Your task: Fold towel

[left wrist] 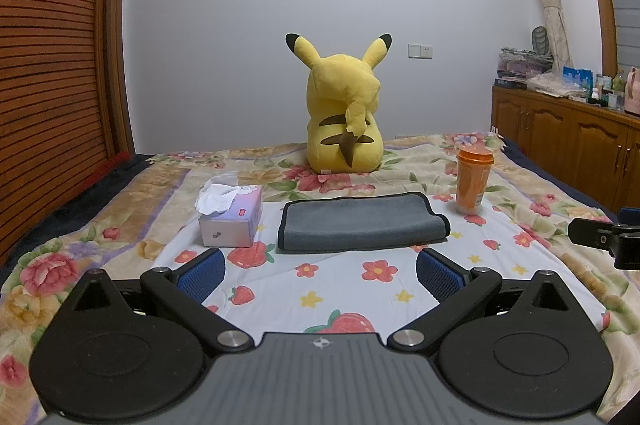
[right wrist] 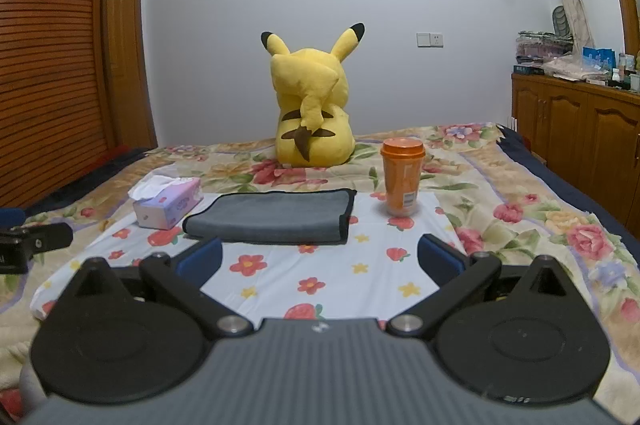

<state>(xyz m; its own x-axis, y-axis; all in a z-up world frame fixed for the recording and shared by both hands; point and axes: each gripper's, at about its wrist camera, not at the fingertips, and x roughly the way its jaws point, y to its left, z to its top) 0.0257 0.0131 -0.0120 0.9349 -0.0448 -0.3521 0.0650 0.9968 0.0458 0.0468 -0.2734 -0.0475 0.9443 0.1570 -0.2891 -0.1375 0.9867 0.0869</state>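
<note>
A grey towel (left wrist: pixel 362 223) with a dark edge lies folded flat on the white flowered cloth (left wrist: pixel 340 285) on the bed. It also shows in the right wrist view (right wrist: pixel 272 217). My left gripper (left wrist: pixel 320 275) is open and empty, a short way in front of the towel. My right gripper (right wrist: pixel 320 261) is open and empty, also just in front of the towel, apart from it. The right gripper's tip shows at the right edge of the left wrist view (left wrist: pixel 600 237), and the left gripper's tip at the left edge of the right wrist view (right wrist: pixel 32 245).
A tissue box (left wrist: pixel 232 221) stands left of the towel. An orange cup with a lid (left wrist: pixel 472 181) stands to its right. A yellow plush toy (left wrist: pixel 344 117) sits behind. A wooden cabinet (left wrist: pixel 568 141) runs along the right, a slatted wardrobe (left wrist: pixel 48 65) on the left.
</note>
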